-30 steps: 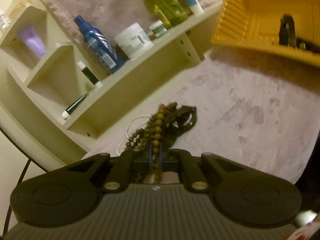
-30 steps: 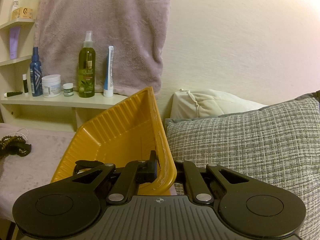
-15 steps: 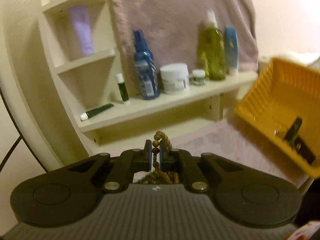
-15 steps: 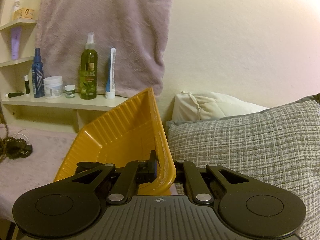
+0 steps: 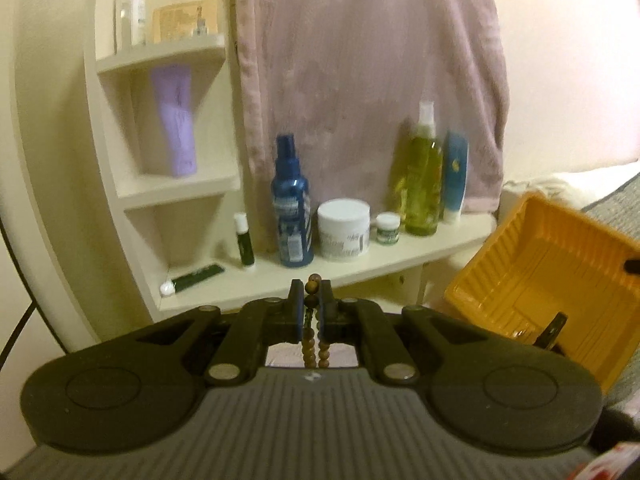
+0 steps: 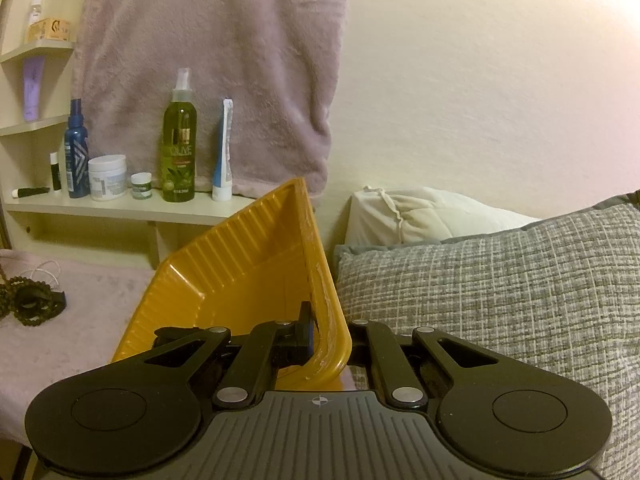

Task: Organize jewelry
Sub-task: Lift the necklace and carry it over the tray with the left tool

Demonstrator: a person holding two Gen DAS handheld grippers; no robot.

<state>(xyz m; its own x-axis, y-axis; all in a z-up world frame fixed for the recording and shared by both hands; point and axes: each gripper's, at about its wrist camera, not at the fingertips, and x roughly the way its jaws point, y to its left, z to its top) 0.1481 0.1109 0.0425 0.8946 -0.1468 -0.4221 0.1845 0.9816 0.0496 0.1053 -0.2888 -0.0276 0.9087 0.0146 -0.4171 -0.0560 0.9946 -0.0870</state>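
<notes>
My left gripper [image 5: 312,300] is shut on a brown wooden bead necklace [image 5: 313,285]; its strands hang down between the fingers. My right gripper [image 6: 326,330] is shut on the rim of a yellow ribbed tray [image 6: 248,276] and holds it tilted. The tray shows at the right of the left wrist view [image 5: 536,264], with a dark item inside. More dark beaded jewelry [image 6: 28,300] and a white strand lie on the pink cloth at the left of the right wrist view.
A cream shelf [image 5: 360,272] holds a blue bottle [image 5: 292,216], a white jar [image 5: 344,236], a green spray bottle [image 5: 422,184] and tubes. A pink towel [image 5: 360,80] hangs behind. A grey pillow [image 6: 500,280] lies right of the tray.
My left gripper has lifted the bead necklace off the cloth and levelled out, now facing the shelf. The right gripper and tray have barely moved.
</notes>
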